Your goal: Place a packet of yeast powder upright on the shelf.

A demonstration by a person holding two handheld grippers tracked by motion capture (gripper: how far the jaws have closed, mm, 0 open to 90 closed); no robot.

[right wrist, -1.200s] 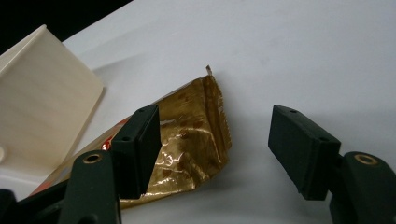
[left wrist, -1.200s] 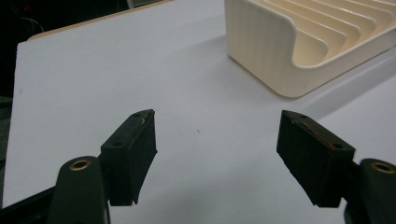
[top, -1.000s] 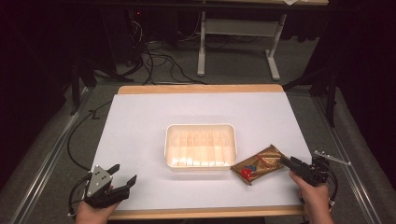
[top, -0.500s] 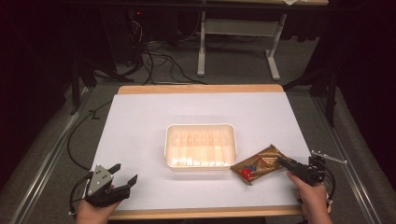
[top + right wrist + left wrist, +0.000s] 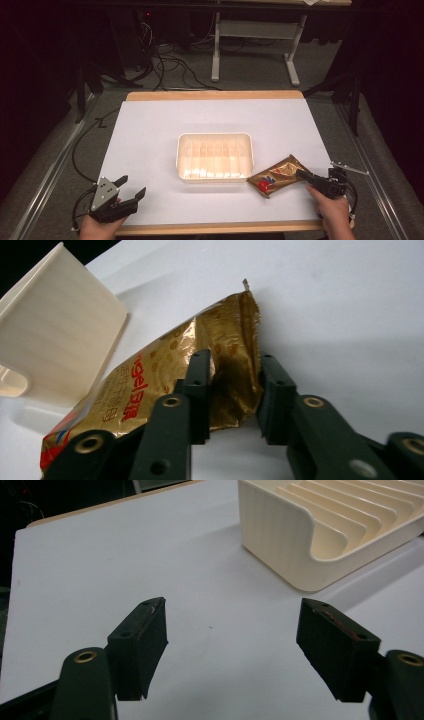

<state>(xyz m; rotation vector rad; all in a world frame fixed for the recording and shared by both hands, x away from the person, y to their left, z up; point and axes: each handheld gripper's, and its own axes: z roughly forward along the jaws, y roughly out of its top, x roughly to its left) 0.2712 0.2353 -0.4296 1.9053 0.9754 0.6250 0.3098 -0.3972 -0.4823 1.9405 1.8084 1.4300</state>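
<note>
A gold snack packet with red print lies on the white table, just right of the cream ribbed tray. My right gripper comes in from the right and is shut on the packet's crumpled near end. In the right gripper view its jaws squeeze that end of the packet, with the tray's corner at upper left. At the table's front left corner my left gripper is held open with nothing in it. In the left gripper view its jaws stand wide apart over bare table, and the tray is ahead at the right.
A wooden strip borders the table at the far edge. Beyond it are a desk frame and cables on the floor. Metal rails run along both sides of the table.
My right gripper has slid left onto the packet's end and pinched it. The left gripper has stayed where it was.
</note>
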